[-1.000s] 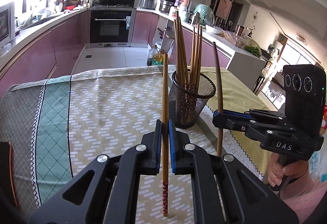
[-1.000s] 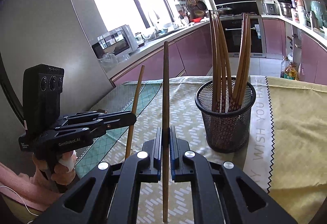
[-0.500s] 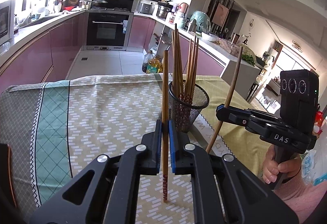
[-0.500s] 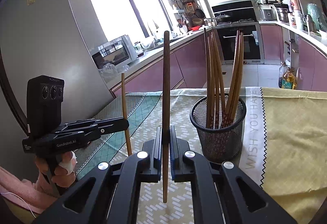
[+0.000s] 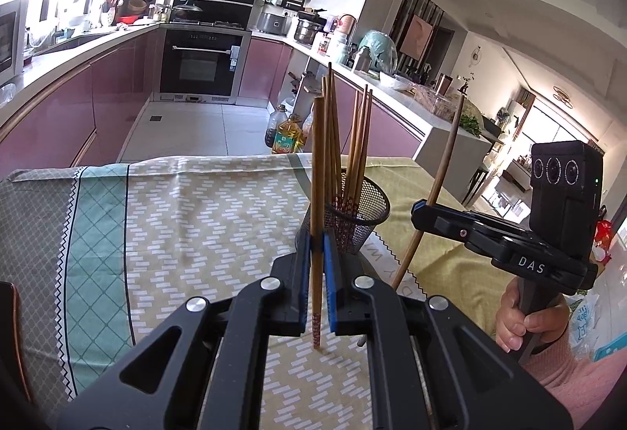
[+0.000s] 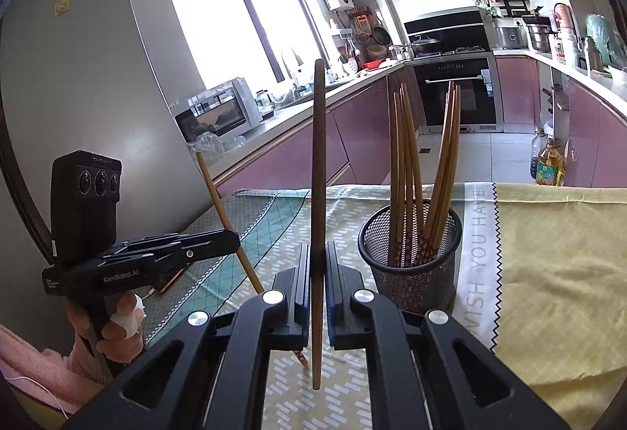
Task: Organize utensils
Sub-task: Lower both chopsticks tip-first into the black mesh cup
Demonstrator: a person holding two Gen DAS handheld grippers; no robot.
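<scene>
My left gripper is shut on a light wooden chopstick held upright above the tablecloth, its patterned end down. My right gripper is shut on a darker chopstick, also upright. A black mesh cup with several chopsticks stands on the table, right of the right gripper; in the left wrist view the cup sits just behind my held chopstick. In the left wrist view the right gripper is at the right, its chopstick tilted. In the right wrist view the left gripper is at the left, its chopstick tilted.
The table carries a patterned tablecloth and a yellow cloth on the right. A dark object lies at the table's left edge. Kitchen counters, an oven and oil bottles are beyond the table.
Both grippers have risen and drawn back from the cup, so it looks smaller and farther. Each held chopstick now appears tilted in the other gripper's view.
</scene>
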